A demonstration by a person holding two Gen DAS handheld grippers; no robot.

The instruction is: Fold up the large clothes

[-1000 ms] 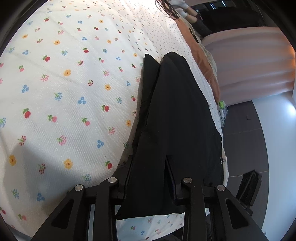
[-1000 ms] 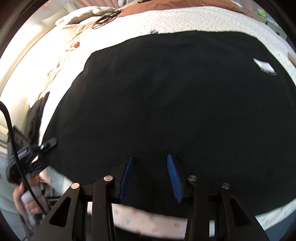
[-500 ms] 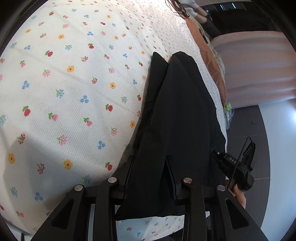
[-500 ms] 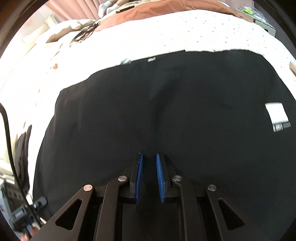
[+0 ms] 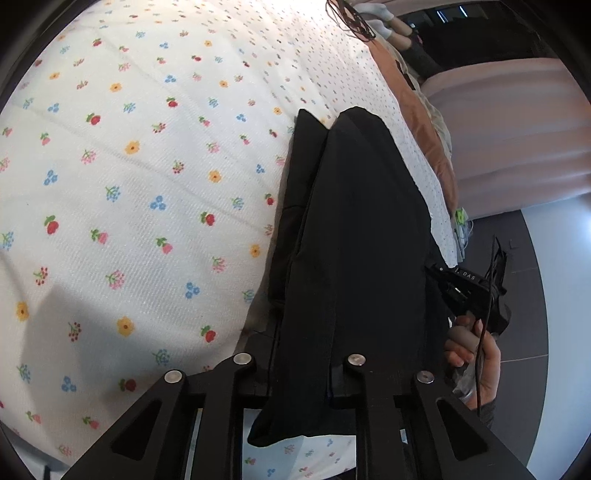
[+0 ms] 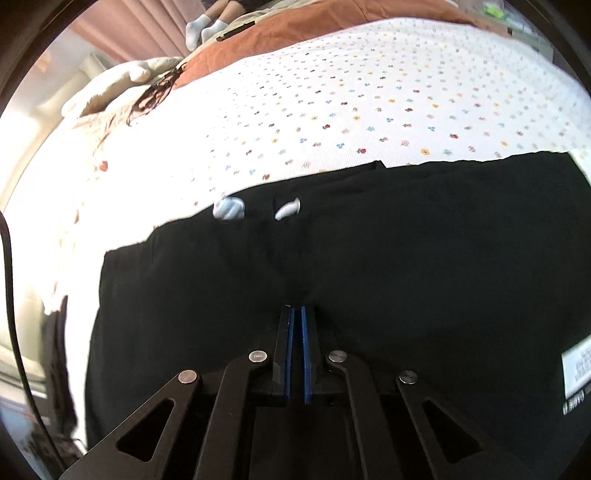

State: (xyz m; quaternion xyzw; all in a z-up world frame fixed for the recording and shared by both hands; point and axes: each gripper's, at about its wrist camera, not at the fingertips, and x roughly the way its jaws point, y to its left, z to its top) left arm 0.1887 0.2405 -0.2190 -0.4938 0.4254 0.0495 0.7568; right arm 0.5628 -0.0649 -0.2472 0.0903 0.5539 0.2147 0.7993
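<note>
One black garment [image 5: 354, 258], two grippers [image 6: 295, 317]

Left gripper [image 5: 301, 373] closing on black garment [image 5: 354, 236] over floral bedsheet [image 5: 147, 166].

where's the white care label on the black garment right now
In the right wrist view the white care label sits at the far right edge, low down, on the black garment, well to the right of the shut right tool.

Garment [image 5: 354, 236] lies on bedspread [image 5: 147, 177], right of frame centre; blanket [image 6: 332, 26] and pillow [image 6: 110, 88] behind, upper frame.
</note>
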